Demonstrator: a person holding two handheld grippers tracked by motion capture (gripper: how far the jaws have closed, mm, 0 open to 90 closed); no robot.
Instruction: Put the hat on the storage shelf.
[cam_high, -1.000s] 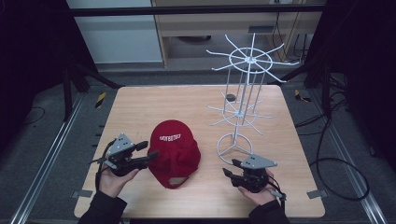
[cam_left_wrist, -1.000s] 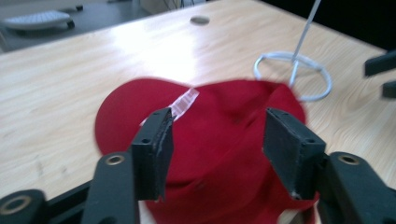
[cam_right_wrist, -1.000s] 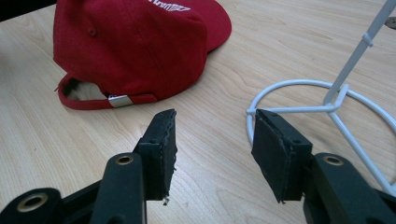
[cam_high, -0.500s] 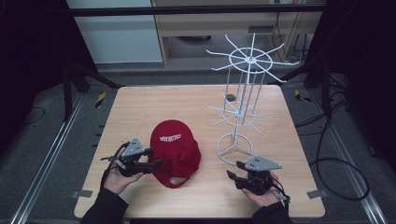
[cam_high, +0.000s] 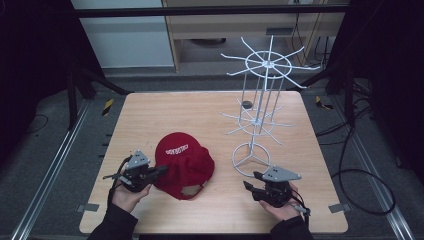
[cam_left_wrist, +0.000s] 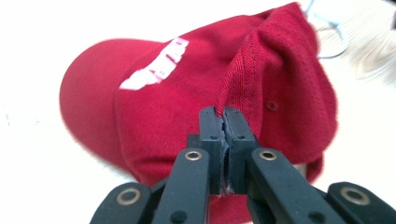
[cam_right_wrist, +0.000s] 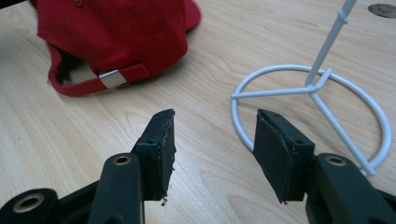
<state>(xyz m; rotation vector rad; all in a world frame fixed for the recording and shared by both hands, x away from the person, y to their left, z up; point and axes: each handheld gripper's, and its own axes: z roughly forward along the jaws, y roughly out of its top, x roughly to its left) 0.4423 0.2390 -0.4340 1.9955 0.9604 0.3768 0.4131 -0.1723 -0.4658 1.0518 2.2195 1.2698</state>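
A red cap (cam_high: 184, 162) with white lettering lies on the wooden table (cam_high: 165, 112), its back strap toward the person. My left gripper (cam_high: 162, 171) is at the cap's left side, shut on a fold of the red cap (cam_left_wrist: 261, 79); the jaws (cam_left_wrist: 224, 121) pinch the fabric along a seam. My right gripper (cam_high: 250, 187) rests low over the table at the front right, open, with nothing between its fingers (cam_right_wrist: 161, 140). The cap's strap and metal buckle (cam_right_wrist: 112, 78) lie ahead of it to the left.
A white wire rack (cam_high: 265, 90) stands at the right half of the table, its ring base (cam_right_wrist: 313, 112) just ahead of my right gripper. A small dark disc (cam_high: 246, 104) lies behind the rack. Table edges run close to both hands.
My left gripper moved right onto the cap's side and shut on its fabric. My right gripper stayed at the front right, open.
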